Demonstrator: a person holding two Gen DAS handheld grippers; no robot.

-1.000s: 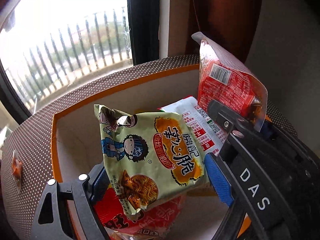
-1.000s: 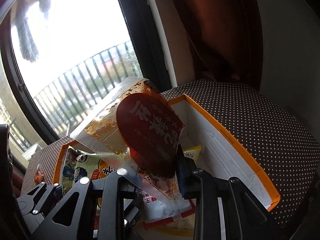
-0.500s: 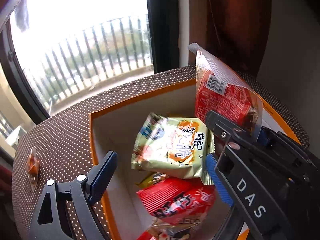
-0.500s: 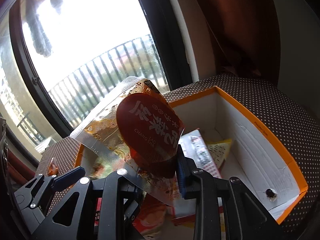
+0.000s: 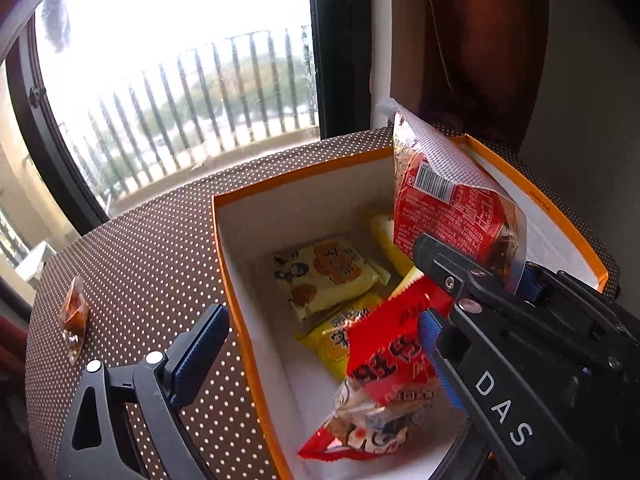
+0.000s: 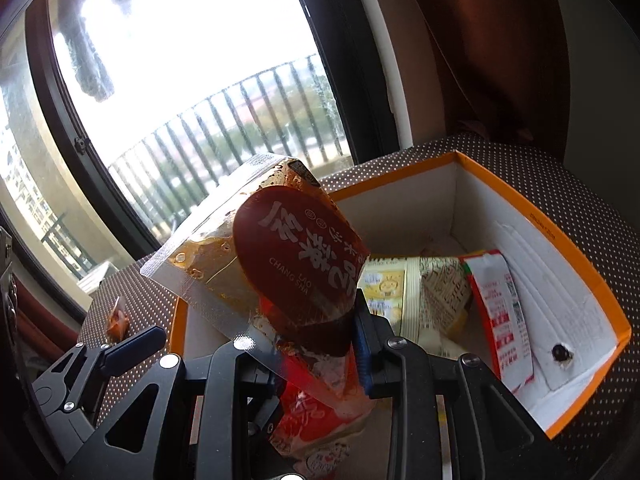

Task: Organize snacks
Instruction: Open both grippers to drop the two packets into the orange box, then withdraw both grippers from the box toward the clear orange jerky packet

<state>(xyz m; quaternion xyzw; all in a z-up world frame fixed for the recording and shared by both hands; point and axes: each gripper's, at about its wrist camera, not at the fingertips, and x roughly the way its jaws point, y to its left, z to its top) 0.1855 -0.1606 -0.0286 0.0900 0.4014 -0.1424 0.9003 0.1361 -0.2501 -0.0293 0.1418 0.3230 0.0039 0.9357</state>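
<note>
right wrist view: right gripper (image 6: pixel 308 344) clamps sauce pouch (image 6: pixel 280 264) over orange box (image 6: pixel 576 248).

The box (image 5: pixel 540 216) is open on top. Snack packs (image 5: pixel 328 276) cover its floor. The dotted table (image 5: pixel 152 248) on the left is bare except one small packet (image 5: pixel 75 316).

right gripper (image 5: pixel 520 292): "DAS" | sauce pouch (image 6: pixel 296 264): "LAO CHANG SHA", last word perhaps partly hidden
</note>
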